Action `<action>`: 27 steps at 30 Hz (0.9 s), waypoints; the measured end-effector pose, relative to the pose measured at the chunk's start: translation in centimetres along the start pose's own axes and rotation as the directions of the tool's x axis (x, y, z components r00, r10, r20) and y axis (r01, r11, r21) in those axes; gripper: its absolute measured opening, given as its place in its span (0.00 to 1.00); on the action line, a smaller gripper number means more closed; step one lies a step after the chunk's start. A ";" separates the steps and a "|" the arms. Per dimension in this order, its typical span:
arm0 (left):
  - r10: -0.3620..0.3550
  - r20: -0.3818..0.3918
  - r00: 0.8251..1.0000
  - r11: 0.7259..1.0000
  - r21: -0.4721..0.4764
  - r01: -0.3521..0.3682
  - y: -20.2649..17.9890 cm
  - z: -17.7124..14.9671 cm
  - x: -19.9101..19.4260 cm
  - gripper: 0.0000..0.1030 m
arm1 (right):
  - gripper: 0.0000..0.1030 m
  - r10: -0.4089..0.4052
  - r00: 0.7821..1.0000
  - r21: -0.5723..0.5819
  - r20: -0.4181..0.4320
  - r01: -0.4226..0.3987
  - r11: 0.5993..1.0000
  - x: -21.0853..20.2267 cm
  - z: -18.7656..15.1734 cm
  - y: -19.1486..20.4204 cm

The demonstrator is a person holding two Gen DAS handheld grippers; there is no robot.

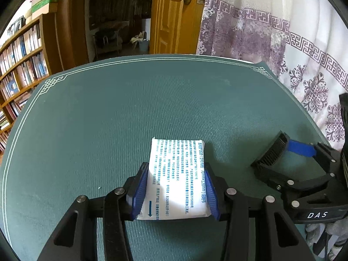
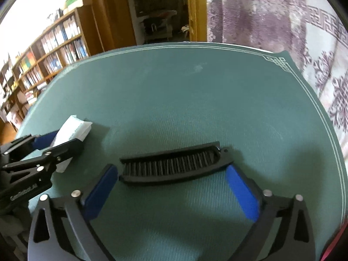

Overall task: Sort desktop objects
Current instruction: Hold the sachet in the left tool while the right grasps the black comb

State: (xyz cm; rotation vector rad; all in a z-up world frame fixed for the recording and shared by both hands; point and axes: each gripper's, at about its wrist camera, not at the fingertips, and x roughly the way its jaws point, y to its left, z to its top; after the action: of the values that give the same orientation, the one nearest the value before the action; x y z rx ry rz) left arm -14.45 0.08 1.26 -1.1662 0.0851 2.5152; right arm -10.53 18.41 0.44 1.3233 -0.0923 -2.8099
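A white packet with blue print [image 1: 177,178] lies on the green mat [image 1: 108,119]. My left gripper [image 1: 175,192] is shut on it, a blue pad pressing each long side. It shows in the right wrist view [image 2: 71,134] at the left, with the left gripper [image 2: 56,143] on it. A black folding comb [image 2: 174,164] lies on the mat across the mouth of my right gripper [image 2: 171,187]. The jaws stand wide open, with the blue pads at the comb's two ends. In the left wrist view the comb [image 1: 270,152] and the right gripper [image 1: 287,158] are at the right.
The green mat [image 2: 195,87] covers the table, with a white line border. A purple-patterned white cloth [image 1: 304,54] hangs beyond the right edge. A bookshelf [image 1: 19,61] stands at the left and a wooden door [image 1: 174,17] behind the table.
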 end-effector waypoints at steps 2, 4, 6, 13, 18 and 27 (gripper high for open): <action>0.004 0.000 1.000 1.000 0.006 -0.004 0.0 -0.1 0.0 0.48 | 0.99 0.002 1.000 -0.015 -0.002 -0.002 1.000 0.3 0.2 0.1; 0.009 0.000 1.000 1.000 0.013 -0.009 -0.2 -0.1 0.1 0.48 | 0.98 -0.004 1.000 -0.024 -0.005 0.004 1.000 0.3 0.3 0.1; 0.009 0.001 1.000 1.000 0.014 -0.009 -0.1 -0.3 -0.2 0.48 | 0.90 -0.017 1.000 -0.031 0.001 0.017 0.999 0.2 0.1 0.0; 0.017 -0.003 1.000 1.000 0.022 -0.017 -0.4 -1.1 -0.9 0.48 | 0.25 -0.056 0.998 -0.019 0.014 0.056 0.998 -1.4 -1.0 -0.6; -0.006 -0.001 1.000 1.000 0.018 0.006 -0.8 -2.7 -2.1 0.48 | 0.23 0.039 0.999 0.059 -0.013 -0.038 0.998 -3.1 -2.4 -2.8; -0.012 0.002 1.000 1.000 0.006 0.012 -0.7 -2.9 -2.2 0.48 | 0.80 0.070 0.997 0.230 0.028 -0.074 0.970 -4.0 -1.3 -5.2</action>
State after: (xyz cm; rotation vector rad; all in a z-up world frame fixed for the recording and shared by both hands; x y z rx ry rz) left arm -10.80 -0.50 1.05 -1.1585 0.0843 2.5036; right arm -7.02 23.76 2.39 1.3029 -0.4719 -2.8194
